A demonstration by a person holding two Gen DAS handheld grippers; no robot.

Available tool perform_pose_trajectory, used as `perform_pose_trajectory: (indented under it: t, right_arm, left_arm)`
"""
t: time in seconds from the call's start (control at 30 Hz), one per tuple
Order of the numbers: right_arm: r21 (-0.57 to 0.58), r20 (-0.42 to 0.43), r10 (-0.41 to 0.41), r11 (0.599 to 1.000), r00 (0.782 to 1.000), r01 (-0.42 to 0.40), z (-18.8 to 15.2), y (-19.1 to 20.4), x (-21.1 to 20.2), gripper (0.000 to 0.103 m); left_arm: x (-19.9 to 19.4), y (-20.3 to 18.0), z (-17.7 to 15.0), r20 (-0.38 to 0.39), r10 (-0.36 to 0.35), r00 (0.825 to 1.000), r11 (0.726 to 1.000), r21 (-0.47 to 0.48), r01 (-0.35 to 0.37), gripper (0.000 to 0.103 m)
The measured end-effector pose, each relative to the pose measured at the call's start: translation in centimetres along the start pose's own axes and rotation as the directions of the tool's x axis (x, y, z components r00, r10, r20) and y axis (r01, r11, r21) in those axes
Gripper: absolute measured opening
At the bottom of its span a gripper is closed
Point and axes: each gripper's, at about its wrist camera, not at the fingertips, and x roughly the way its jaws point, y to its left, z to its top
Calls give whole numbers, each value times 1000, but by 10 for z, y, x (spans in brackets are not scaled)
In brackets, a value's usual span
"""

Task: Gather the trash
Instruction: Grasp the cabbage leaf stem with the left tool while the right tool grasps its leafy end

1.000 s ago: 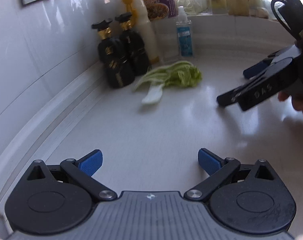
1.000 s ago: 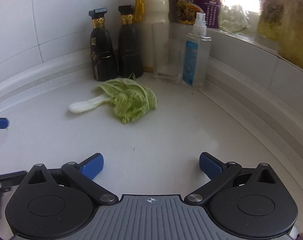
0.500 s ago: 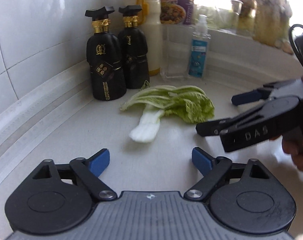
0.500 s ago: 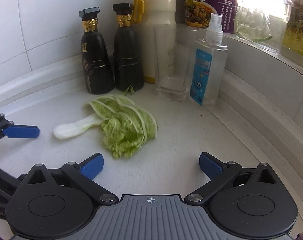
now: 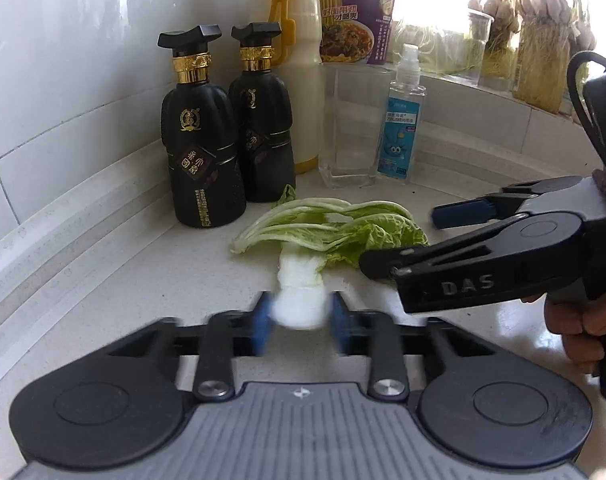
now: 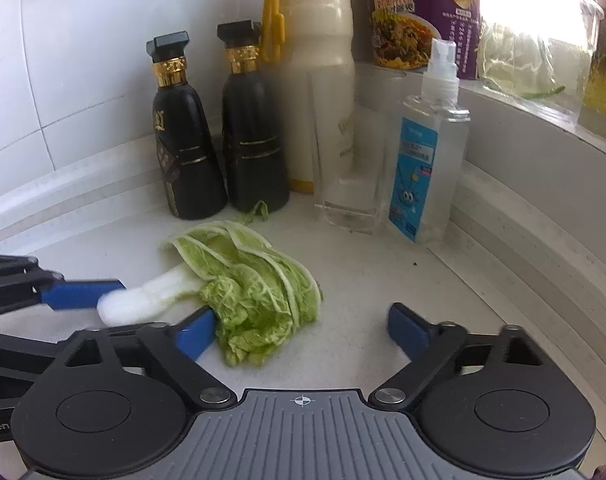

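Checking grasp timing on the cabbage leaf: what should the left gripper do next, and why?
Probably finish closing the left gripper, then lift. Its jaws have just been closing around the thick white stem of the green cabbage leaf, which sits between the blue pads; blur hides whether they press yet. The right gripper, also closing, stands wide around the leafy end, apparently not gripping.

2 black bottles (image 5: 231, 132) – glass (image 5: 349, 128), spray bottle (image 5: 403, 116) beside.

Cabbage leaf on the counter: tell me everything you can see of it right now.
The cabbage leaf lies flat on the white counter, before two black bottles. Its green blade is crinkled and folded; its thick white stalk sits between the left gripper, whose jaws have just been closing. The right gripper, also closing, brackets the leafy end.
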Motion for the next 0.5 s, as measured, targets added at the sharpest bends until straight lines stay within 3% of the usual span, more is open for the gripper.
perform_pose_trajectory:
  t: [0.03,0.07,0.1,0.2,0.5]
  right_arm:
    - [3,6,14,1000,1000,-14,1,2,-1,62]
    - [10,7,31,999,999,-31,2,3,-2,41]
    - [19,7,44,999,999,-44,3,4,-4,30]
    - [16,19,33,999,999,-34,5,11,-10,14]
    - [109,65,15,994,998,-22,2,0,-41,8]
  left_arm:
    - [0,0,0,-5,3,1000,1000,-5,-3,25]
    - [-1,-1,0,-8,8,1000,1000,-5,-8,25]
    - [-2,-2,1,-11,15,1000,1000,-1,-15,24]
    - [-6,-4,-1,-19,32,999,999,8,-32,24]
    - [-31,6,-9,-38,38,999,999,-19,-39,24]
